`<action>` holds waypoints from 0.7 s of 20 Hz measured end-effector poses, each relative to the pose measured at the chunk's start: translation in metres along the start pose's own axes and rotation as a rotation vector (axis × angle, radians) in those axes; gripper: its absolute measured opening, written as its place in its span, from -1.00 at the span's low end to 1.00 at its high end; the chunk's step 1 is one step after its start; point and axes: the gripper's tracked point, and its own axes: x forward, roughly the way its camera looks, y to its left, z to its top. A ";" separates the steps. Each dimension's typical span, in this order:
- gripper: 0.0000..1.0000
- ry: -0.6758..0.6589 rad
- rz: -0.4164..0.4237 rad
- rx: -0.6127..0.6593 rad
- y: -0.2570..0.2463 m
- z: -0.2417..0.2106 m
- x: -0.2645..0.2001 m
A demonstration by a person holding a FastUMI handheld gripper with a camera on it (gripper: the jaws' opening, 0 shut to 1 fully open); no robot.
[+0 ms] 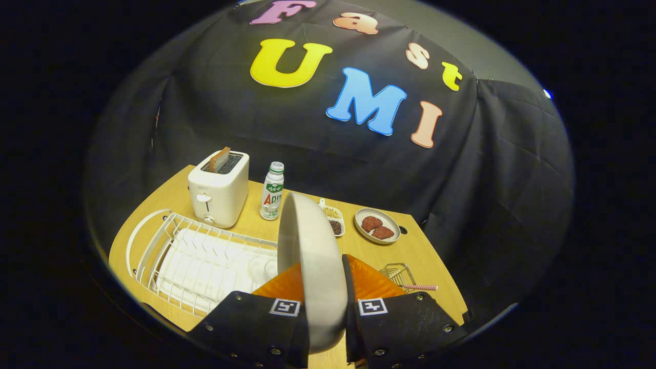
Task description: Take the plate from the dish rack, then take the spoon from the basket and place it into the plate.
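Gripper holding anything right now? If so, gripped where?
Yes. The gripper is shut on the plate, which stands on edge. Both orange fingers press on its two faces near the lower rim, above the table beside the dish rack.

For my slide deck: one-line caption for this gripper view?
Gripper jaws shut on an upright white plate, held above the empty dish rack, toaster behind.

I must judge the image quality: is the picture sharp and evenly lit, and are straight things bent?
Gripper view: the plate, clamped on edge between the fingers, is sharp and brightly lit; the table edge and dish rack curve from fisheye distortion; light fades toward the wall; no strong glare.
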 end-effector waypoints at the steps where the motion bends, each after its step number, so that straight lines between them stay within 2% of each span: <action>1: -0.47 -0.002 -0.003 -0.001 -0.005 -0.005 -0.012; 8: -0.46 0.051 0.029 0.006 -0.025 -0.078 -0.080; 14: -0.46 0.125 0.073 0.028 -0.027 -0.144 -0.104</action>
